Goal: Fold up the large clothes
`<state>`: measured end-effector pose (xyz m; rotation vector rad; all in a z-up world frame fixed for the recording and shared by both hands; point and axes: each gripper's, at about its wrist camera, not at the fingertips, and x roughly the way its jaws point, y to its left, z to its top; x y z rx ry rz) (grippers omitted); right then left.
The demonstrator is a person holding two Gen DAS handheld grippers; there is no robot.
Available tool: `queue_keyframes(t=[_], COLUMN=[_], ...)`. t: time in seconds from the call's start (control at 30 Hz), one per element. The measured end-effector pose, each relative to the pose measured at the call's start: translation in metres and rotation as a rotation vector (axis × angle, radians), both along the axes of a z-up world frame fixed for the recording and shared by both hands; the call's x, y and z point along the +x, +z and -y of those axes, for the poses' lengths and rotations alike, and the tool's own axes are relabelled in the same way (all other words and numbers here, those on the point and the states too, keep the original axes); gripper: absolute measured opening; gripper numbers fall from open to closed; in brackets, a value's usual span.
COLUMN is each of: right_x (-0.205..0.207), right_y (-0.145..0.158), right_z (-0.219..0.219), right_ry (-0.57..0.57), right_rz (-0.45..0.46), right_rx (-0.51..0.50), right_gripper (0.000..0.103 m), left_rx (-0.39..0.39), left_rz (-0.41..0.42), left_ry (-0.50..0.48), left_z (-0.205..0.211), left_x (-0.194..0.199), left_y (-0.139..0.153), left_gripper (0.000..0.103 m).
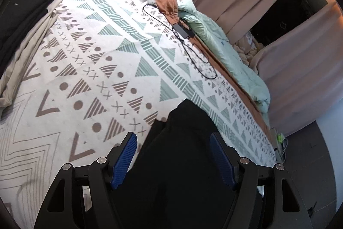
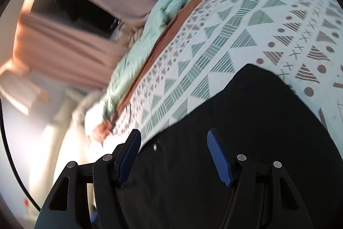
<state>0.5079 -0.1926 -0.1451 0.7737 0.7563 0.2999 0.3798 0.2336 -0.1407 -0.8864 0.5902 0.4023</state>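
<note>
Black garment lies flat on the bed beneath both wide tools; only the left view shows a cable at 1 o'clock.

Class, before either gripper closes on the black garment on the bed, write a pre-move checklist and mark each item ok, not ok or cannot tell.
1. Left gripper open: ok, its blue pads stand wide apart.
2. Right gripper open: ok, pads apart.
3. Black garment lies between the left gripper's pads: ok, though contact cannot be told.
4. The garment also lies between the right gripper's pads: ok.
5. Charger and cable clear of the garment: ok, they lie farther up the patterned bedspread.
6. Garment flat and unwrinkled: cannot tell, it reads as uniform black.
</note>
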Motion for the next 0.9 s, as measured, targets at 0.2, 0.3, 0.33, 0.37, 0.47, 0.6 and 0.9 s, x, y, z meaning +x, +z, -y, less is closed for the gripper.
queue_keyframes(t=[0.2,0.3,0.33,0.37,0.47,0.6,0.9], right_x=[-0.020,-0.031,-0.037,-0.041,-0.054,-0.080,-0.129], right_y=[0.001,0.002,0.003,0.004,0.000,-0.014,-0.026], right_z=[-0.041,-0.053,-0.055,-0.058,-0.060,-0.069,-0.104], right_ry=[0.126,0.163,0.169,0.173,0.197,0.223,0.314], right_rz=[-0.019,-0.027,-0.022,-0.022,-0.034,-0.056,-0.063], right_rx=[-0.136,-0.188,-0.207,-0.223,-0.239,-0.290,-0.382], right_gripper=[0.065,0.065,0.065,0.065,0.065,0.065,0.065], left_rx=[0.029,0.029,0.032,0.039,0.027,0.010,-0.053], left_rz=[-0.075,-0.090,-0.092,-0.092,-0.091,-0.113,-0.108], left_ry=[-0.021,-0.046,-0.052,-0.059,-0.085,-0.093,-0.120], left_z=[0.005,0.008,0.010,0.012,0.015,0.016,0.023], left_x=[-0.018,-0.029,-0.033,-0.038,-0.055,-0.076,-0.111], left_y=[-0.020,-0.023,-0.023,-0.023,-0.027,-0.037,-0.044], left_gripper=[0.071,0.071,0.071,0.071,0.071,0.071,0.071])
